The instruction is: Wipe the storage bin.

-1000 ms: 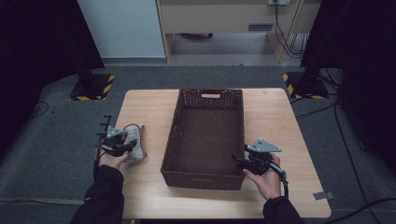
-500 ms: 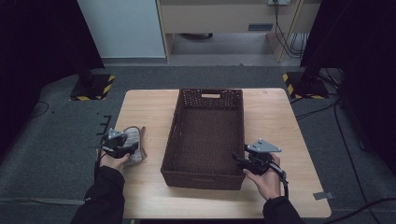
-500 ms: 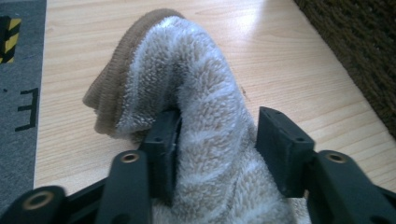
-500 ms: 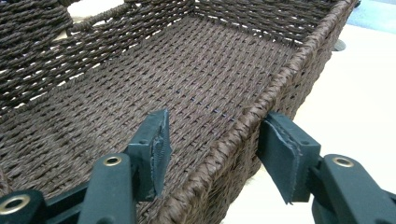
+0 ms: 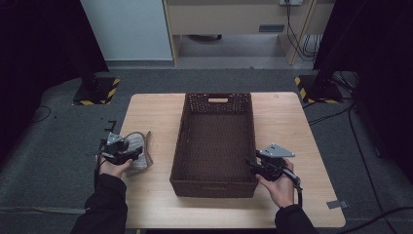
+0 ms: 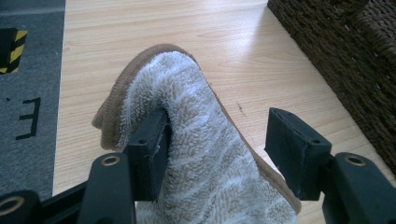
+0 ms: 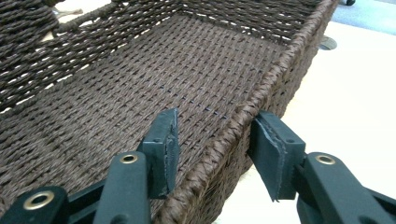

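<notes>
Scene: a person is sitting at a wooden table [image 5: 287, 117] with a gripper in each hand.
Basket: a dark woven basket [image 5: 214, 141] is standing in the middle of the table, reaching toward the near edge, and is holding nothing yet.
Towel: a folded striped towel [image 6: 196, 140] is lying at the table's left edge, well apart from the basket.
Left gripper [image 6: 217, 149]: its jaws have just been opening; they are standing apart with the towel between them, one pad touching the cloth, the other clear.
Right gripper [image 7: 212, 149]: its jaws have just been closing; they are straddling the basket's right rim near the near corner, not yet pressing.
Progress: judging by this, packing is barely beginning; the towel is still waiting outside the basket.
</notes>
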Available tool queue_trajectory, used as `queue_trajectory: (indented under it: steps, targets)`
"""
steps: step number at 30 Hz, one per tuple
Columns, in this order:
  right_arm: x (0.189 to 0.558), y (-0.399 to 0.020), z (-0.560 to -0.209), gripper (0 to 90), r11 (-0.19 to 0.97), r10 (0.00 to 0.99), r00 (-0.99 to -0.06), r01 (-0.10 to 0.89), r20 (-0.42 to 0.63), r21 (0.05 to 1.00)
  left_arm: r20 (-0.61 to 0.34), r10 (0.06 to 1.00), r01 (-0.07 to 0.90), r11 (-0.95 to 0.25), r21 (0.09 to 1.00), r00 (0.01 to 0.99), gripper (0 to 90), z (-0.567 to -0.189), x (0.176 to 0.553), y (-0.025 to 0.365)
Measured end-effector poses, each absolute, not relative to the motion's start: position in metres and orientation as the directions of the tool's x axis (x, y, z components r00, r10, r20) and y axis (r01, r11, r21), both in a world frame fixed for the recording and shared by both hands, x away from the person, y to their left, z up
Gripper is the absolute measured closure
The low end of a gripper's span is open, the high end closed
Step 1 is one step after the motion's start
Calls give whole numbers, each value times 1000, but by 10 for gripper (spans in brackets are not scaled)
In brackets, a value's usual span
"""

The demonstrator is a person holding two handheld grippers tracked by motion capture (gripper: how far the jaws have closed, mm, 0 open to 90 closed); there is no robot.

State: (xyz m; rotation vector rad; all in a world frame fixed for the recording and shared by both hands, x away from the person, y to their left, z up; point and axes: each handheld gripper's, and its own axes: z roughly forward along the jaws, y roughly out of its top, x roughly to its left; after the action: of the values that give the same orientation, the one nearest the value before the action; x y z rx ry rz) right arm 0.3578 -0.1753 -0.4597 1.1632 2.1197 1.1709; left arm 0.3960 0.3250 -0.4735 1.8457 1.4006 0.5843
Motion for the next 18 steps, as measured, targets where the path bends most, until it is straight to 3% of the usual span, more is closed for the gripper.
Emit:
queue_trajectory:
  steps: [14,18]
  targets:
    - [361,-181,-458,585,291,848,-530,461,-3,838,-85,945,612,-135,779,316,396,-470,393,325]
    - [362,-185,-457,660,290,850,-526,463,-4,837,-95,943,605,-126,786,319,397,-467,392,322]
